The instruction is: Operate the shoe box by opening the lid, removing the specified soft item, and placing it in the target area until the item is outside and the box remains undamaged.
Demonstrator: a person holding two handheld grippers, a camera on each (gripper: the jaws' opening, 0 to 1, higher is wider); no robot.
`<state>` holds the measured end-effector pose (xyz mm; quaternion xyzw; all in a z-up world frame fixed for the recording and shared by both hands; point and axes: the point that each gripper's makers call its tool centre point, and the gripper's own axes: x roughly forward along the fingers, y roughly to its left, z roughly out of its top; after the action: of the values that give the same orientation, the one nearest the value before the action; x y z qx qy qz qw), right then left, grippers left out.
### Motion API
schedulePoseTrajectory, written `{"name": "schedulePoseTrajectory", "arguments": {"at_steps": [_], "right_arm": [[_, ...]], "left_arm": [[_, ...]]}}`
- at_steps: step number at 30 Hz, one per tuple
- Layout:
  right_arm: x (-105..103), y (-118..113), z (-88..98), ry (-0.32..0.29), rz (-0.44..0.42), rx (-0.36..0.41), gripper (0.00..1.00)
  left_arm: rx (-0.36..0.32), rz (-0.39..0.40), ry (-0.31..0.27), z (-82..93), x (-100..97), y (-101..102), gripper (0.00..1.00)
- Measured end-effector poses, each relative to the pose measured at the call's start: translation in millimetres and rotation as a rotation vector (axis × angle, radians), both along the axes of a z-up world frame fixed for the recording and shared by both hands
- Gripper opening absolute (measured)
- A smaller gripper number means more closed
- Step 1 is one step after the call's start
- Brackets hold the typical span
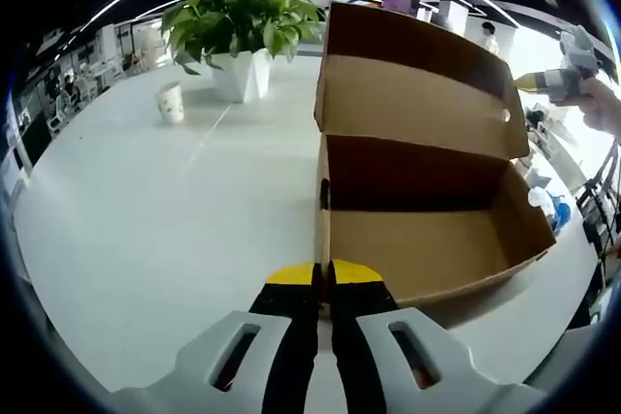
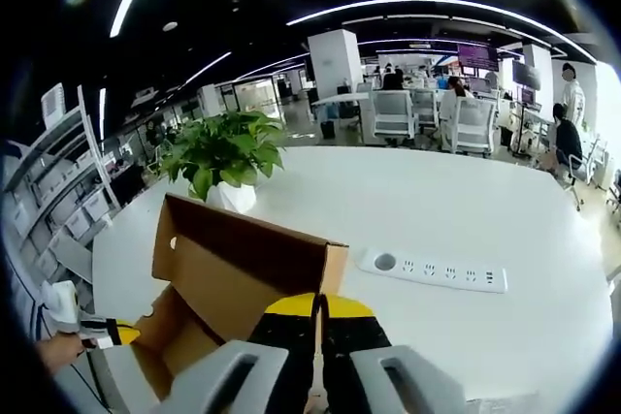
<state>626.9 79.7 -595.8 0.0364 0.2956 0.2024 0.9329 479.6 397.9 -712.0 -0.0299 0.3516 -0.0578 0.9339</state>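
In the left gripper view we look along our left gripper [image 1: 323,273], its yellow-tipped jaws pressed together with nothing between them, hovering just short of the near wall of the shoe box [image 1: 427,259]. The lid [image 1: 417,84] stands upright on its back hinge, so the opening step looks done, and we judge the jaws are closed simply because they have nothing to carry. The inside of the box, as far as we can see, is bare cardboard; we see no soft item in it, though the near wall hides part of the floor. The box sits on the white table [image 1: 146,230], well apart from the potted plant [image 1: 243,21] and the paper cup [image 1: 172,102] behind it. At the far right edge our right gripper [image 1: 572,70] is held up high, clear of the box, in a hand [image 1: 602,104]

In the right gripper view our right gripper [image 2: 317,312] also has its jaws together; whether anything thin is pinched there we cannot tell. It looks down over the raised lid [image 2: 243,249], which suggests we are holding it above the box to keep off the cardboard. A power strip [image 2: 434,270] lies on the table [image 2: 466,210] just beyond, and the left gripper [image 2: 73,317] shows low at the left. The soft item's place we cannot make out
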Motion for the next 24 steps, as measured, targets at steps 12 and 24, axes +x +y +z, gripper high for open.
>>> {"name": "schedulePoseTrajectory", "arguments": {"at_steps": [12, 24], "right_arm": [[-6.8, 0.4, 3.9, -0.019, 0.014, -0.003, 0.00], [-14.8, 0.5, 8.0, -0.032, 0.036, -0.008, 0.00]], "left_arm": [[-0.003, -0.001, 0.000, -0.4, 0.2, 0.3, 0.01], [-0.004, -0.001, 0.000, -0.2, 0.5, 0.1, 0.01]]}}
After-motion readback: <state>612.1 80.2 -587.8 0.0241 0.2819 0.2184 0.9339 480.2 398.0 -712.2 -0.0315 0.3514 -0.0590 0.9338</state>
